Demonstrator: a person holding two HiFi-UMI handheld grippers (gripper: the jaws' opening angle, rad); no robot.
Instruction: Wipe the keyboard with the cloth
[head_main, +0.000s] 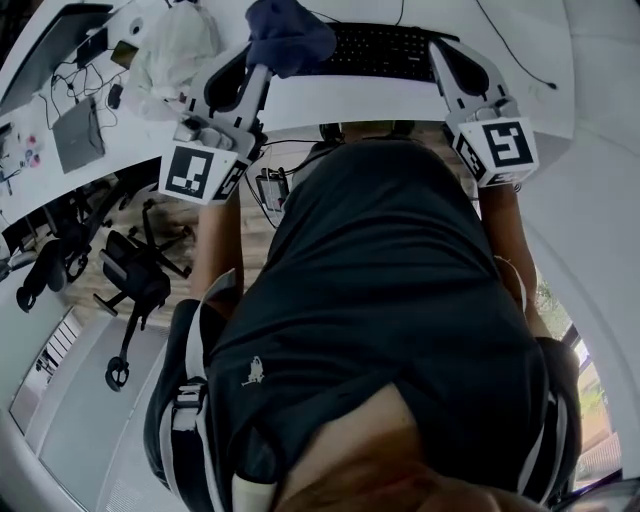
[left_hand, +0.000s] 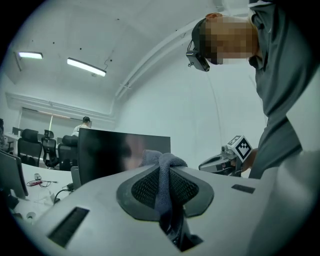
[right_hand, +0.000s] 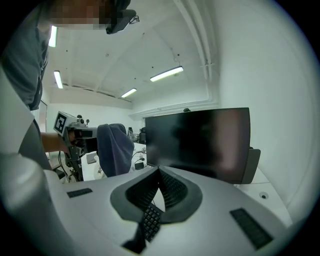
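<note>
**Cloth is up off the keys, and nothing holds the keyboard**

Your left gripper (head_main: 262, 72) is clamped on a fold of the dark blue cloth (left_hand: 164, 187). The rest bunches above and beyond its tips, clear of the keys. With so narrow a pinch, I judge the cloth could pull out once it drags across the keycaps, and a thick wad could catch a key edge.

Your right gripper (right_hand: 159, 172) has its tips together with nothing between them. The black keyboard (right_hand: 149, 222) lies just below and ahead of it. The keyboard sits unsteadied, so a firm wipe could push it along the white desk (head_main: 560, 70).

A dark monitor (right_hand: 200, 142) stands beyond both grippers, near enough for a long stroke to knock it. A crumpled plastic bag (head_main: 175, 45) and cables lie out past the left gripper. Farther off are office chairs (head_main: 135, 275), a seated person (left_hand: 82, 126) and ceiling strip lights.
</note>
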